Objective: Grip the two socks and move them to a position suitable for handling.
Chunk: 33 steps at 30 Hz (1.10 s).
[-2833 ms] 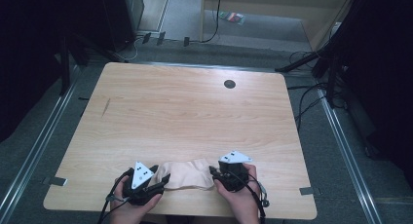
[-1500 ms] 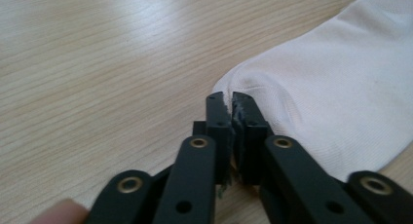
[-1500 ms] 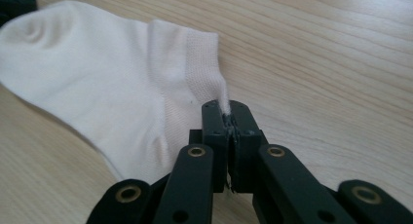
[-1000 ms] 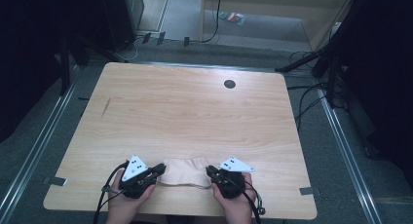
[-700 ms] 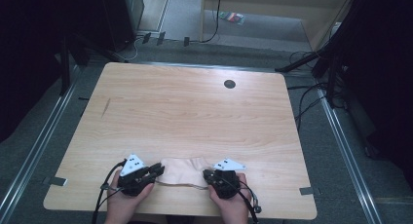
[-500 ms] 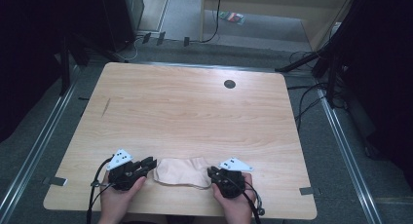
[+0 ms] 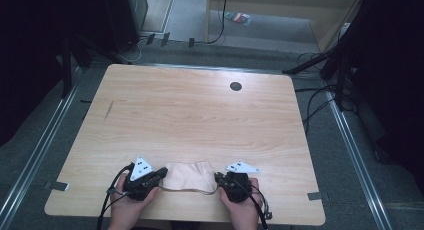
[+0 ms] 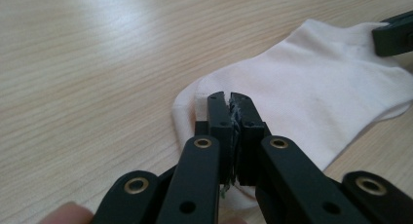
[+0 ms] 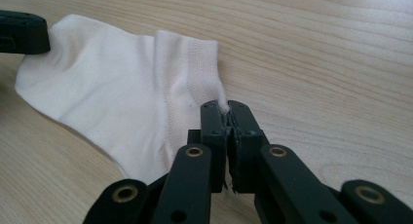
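Left gripper (image 7: 161, 174) back right – both, right gripper (image 7: 218, 178) too, pinching the sock (image 7: 189, 176)

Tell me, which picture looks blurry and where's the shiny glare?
Left gripper view: the black jaws near the camera look soft, the sock sharper, with pale glare on the table top left. Right gripper view: glare at the right edge. High view: the floor around is dark.

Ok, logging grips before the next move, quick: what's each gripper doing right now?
Left gripper: just closed, shut on the sock at its toe end.
Right gripper: just closed, shut on the sock's cuff edge.
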Each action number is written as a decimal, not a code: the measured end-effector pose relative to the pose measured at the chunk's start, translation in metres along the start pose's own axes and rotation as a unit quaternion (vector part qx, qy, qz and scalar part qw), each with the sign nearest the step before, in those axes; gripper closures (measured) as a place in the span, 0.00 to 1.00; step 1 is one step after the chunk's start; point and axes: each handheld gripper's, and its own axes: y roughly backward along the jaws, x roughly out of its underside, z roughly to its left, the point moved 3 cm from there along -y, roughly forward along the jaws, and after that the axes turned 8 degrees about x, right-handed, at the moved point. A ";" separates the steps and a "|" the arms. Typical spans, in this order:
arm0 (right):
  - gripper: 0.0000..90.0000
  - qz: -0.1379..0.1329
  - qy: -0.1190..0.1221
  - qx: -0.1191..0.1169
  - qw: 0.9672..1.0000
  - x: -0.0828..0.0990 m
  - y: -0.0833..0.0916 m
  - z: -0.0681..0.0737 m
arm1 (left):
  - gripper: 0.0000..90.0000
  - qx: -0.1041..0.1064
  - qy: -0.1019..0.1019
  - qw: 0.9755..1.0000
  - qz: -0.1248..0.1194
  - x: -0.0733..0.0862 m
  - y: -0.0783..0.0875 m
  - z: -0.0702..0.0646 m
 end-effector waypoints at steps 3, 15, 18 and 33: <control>0.97 -0.007 0.005 -0.006 1.000 -0.001 0.004 0.002 | 0.99 0.002 -0.002 1.000 -0.014 -0.005 0.007 -0.002; 0.97 -0.014 0.015 -0.017 1.000 -0.004 0.008 0.012 | 0.99 -0.024 -0.008 1.000 -0.003 -0.009 0.021 0.003; 0.97 -0.009 0.013 -0.013 1.000 -0.003 0.004 0.011 | 0.97 -0.025 -0.004 0.999 0.027 -0.003 0.008 0.007; 0.97 -0.057 0.030 -0.023 0.998 -0.008 0.016 0.020 | 1.00 0.007 0.020 1.000 -0.021 -0.003 0.010 0.010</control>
